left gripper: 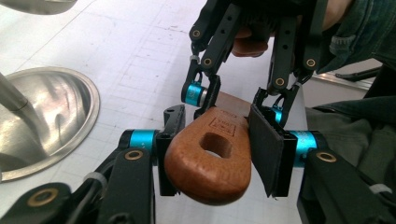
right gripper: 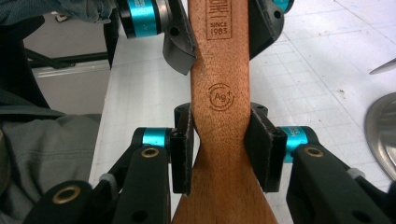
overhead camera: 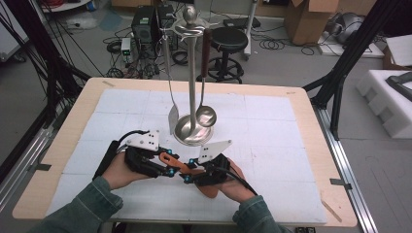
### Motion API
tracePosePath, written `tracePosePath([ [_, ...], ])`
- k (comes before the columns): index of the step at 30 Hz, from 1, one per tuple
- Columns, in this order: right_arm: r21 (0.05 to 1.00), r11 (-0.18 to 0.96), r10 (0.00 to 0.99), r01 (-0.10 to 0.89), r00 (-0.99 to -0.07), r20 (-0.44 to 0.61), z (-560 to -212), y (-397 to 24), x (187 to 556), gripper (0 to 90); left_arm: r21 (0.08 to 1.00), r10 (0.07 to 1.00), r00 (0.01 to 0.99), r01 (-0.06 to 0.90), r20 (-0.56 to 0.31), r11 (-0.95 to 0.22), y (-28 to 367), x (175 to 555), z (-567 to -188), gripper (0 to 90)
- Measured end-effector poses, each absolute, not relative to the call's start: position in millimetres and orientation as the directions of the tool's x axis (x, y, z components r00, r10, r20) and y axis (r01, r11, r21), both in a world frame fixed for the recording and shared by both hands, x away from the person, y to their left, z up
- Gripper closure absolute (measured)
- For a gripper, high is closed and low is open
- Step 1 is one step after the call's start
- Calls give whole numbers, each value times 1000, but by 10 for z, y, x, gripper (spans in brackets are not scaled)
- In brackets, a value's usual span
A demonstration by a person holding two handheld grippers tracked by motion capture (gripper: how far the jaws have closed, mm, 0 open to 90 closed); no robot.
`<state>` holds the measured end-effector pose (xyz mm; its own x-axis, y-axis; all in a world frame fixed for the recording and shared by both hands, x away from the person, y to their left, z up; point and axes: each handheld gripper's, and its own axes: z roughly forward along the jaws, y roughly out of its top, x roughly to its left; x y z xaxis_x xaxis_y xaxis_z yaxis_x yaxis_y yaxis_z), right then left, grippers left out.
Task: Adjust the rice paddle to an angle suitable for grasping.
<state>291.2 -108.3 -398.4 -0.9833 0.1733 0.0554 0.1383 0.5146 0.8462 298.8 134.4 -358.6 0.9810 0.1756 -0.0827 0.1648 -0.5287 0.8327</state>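
A wooden spatula [overhead camera: 171, 159] is held level over the white mat between both grippers. In the left gripper view its rounded handle end with a hanging hole [left gripper: 205, 173] lies between my left gripper's [left gripper: 215, 156] pads, which press on its sides. In the right gripper view my right gripper [right gripper: 219, 150] is shut on the narrow neck [right gripper: 219, 93], just above where the blade widens. The left gripper [right gripper: 219, 32] grips farther up the handle. In the high view the left gripper [overhead camera: 169, 167] and right gripper [overhead camera: 188, 175] face each other, nearly touching.
A steel utensil stand [overhead camera: 193, 132] rises just behind the hands, with a ladle [overhead camera: 206, 116] and a flat metal turner [overhead camera: 173, 118] hanging from it. Its round base [left gripper: 46, 121] lies close to the left gripper. A stool [overhead camera: 228, 39] and boxes stand beyond the table.
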Motion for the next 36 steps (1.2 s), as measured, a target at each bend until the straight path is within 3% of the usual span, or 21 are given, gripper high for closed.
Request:
tracePosePath([
  [18, 815, 574, 147, 73, -989, -15, -3860, -1086, 2876, 641, 849, 129, 986, 155, -104, -504, 1332, 2962, -3523, 661],
  [29, 842, 534, 179, 79, -984, -22, -3821, -1094, 2863, 660, 849, 172, 982, 158, -81, -504, 1319, 2958, -3520, 573],
  [32, 846, 524, 192, 93, -981, -12, -3826, -1073, 2859, 659, 854, 168, 983, 145, -69, -499, 1316, 2949, -3511, 637],
  [36, 850, 518, 194, 95, -981, -8, -3828, -1062, 2855, 656, 857, 166, 982, 163, -92, -488, 1330, 2953, -3501, 657],
])
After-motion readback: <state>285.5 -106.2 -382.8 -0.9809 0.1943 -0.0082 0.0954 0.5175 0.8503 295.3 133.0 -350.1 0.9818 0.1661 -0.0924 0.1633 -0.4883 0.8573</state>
